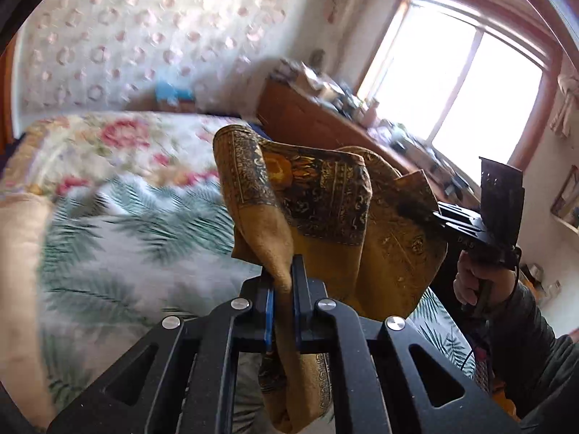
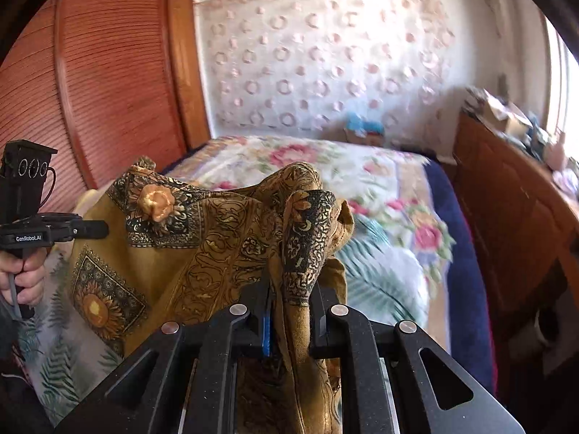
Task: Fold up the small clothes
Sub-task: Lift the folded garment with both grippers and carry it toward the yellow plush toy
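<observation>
Left tongs [image 1: 282, 282]: clamped on a bunched edge of the mustard patterned cloth [image 1: 325, 195].
Right tongs [image 2: 289, 300]: clamped on another gathered edge of it.
Cloth position: hanging crumpled between both tongs, above the bed [image 1: 119, 224].
Progress: picked up only; no neat fold visible.
Remaining: spreading, folding, laying down.

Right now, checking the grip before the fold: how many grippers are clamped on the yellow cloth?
2. The left gripper pinches one bunched edge of the yellow cloth; the right gripper pinches another.
</observation>
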`<action>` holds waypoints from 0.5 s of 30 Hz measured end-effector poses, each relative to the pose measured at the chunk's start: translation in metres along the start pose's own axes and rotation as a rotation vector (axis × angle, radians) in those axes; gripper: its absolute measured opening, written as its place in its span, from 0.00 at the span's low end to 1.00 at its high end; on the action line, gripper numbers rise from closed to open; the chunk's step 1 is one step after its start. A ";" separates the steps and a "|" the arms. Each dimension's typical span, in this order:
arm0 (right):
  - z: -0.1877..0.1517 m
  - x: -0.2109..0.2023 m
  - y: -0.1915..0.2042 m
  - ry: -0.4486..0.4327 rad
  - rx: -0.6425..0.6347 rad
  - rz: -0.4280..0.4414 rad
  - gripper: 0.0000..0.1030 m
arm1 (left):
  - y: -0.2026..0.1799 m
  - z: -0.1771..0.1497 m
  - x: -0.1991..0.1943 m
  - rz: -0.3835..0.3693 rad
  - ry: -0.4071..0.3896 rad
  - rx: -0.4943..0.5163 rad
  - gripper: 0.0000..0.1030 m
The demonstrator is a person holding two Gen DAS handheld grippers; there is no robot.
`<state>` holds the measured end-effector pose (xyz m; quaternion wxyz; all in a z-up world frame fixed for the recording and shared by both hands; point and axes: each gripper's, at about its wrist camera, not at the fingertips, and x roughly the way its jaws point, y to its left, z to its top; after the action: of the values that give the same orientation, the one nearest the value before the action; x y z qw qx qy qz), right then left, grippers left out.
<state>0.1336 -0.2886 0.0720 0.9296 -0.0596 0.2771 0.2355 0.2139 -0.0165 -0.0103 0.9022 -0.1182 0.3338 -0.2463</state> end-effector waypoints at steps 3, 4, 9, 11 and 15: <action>0.017 0.012 0.022 -0.027 -0.041 0.054 0.13 | 0.022 -0.003 -0.039 0.079 -0.062 -0.012 0.08; 0.024 0.020 0.031 -0.035 -0.060 0.072 0.13 | 0.028 -0.004 -0.049 0.107 -0.078 -0.013 0.08; 0.064 0.065 0.075 -0.058 -0.165 0.171 0.13 | 0.071 -0.017 -0.103 0.261 -0.165 -0.058 0.08; 0.082 0.086 0.099 -0.066 -0.219 0.208 0.13 | 0.089 -0.025 -0.120 0.318 -0.192 -0.088 0.08; 0.119 0.132 0.155 -0.074 -0.337 0.269 0.13 | 0.124 -0.047 -0.140 0.409 -0.222 -0.159 0.08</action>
<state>0.2153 -0.0696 0.1035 0.8762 -0.1678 0.2050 0.4025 0.1365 0.1597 -0.0159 0.9522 -0.1452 0.2681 -0.0170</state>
